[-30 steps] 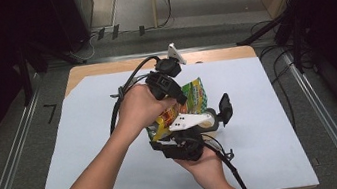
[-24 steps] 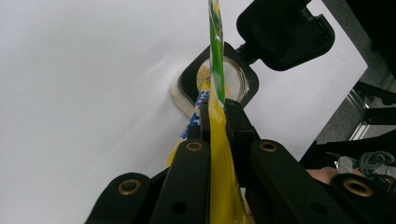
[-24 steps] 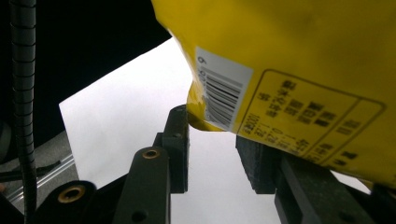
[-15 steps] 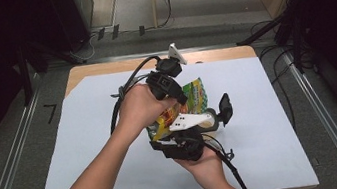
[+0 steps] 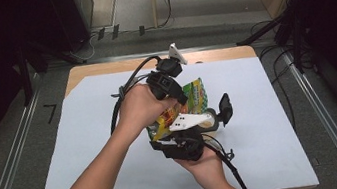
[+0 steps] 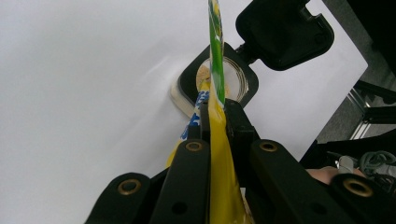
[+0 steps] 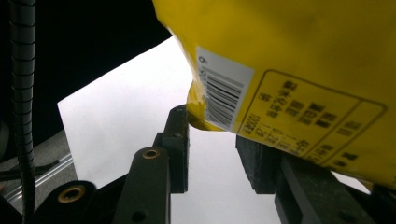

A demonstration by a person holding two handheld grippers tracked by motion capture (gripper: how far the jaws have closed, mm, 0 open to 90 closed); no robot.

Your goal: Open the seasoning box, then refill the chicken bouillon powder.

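Left gripper (image 6: pixel 212 121) clamps the yellow snack bag (image 6: pixel 215 154) edge-on above an open jar (image 6: pixel 231 79). Right gripper (image 7: pixel 212 156) stands apart, bag corner between its jaws.

White sheet (image 5: pixel 90 157) over wooden table (image 5: pixel 102 69)

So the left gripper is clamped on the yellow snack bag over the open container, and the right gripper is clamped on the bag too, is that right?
Not quite. The left gripper is clamped on the yellow snack bag over the open container, but the right gripper view shows the right gripper open, its jaws apart beside the bag's corner.
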